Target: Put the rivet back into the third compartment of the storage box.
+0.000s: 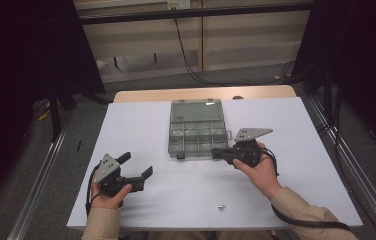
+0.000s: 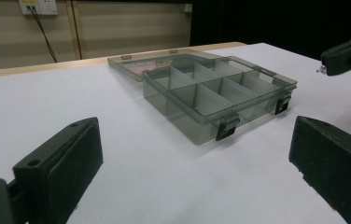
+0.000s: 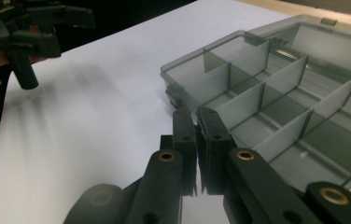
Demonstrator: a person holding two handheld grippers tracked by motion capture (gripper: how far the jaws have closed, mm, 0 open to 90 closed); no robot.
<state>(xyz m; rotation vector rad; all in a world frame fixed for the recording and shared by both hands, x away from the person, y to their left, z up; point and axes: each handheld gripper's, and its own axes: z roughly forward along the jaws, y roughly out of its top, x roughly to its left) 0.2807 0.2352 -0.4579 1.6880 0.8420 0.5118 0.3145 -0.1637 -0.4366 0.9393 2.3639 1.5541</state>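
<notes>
**a:** so the organizer box (image 1: 196, 129) sits just past the tips of our right gripper (image 3: 197, 122), lid flipped flat behind it, both latches hanging loose on the front wall. the right jaws are clenched together, and in the left gripper view there's a tiny silvery bit (image 2: 321, 70) poking out at their tip. looks like a small screw, but honestly too small to call.

**b:** agreed. if we're dropping it in, we should get the tips right over one cell, well inside the dividers, and come low before letting go, so it doesn't bounce into the neighbour.

**a:** which cell though? the front row is nearest the jaws. every compartment we can see looks empty, just smoky plastic and dividers.

**b:** then any front cell works. our left gripper (image 1: 135, 169) is parked well off to the side, jaws spread wide with nothing between them and the box straight ahead of them.

**a:** there's also another small metal piece (image 1: 221, 207) on the white table (image 1: 301, 130), back behind the right jaws near our edge.
</notes>
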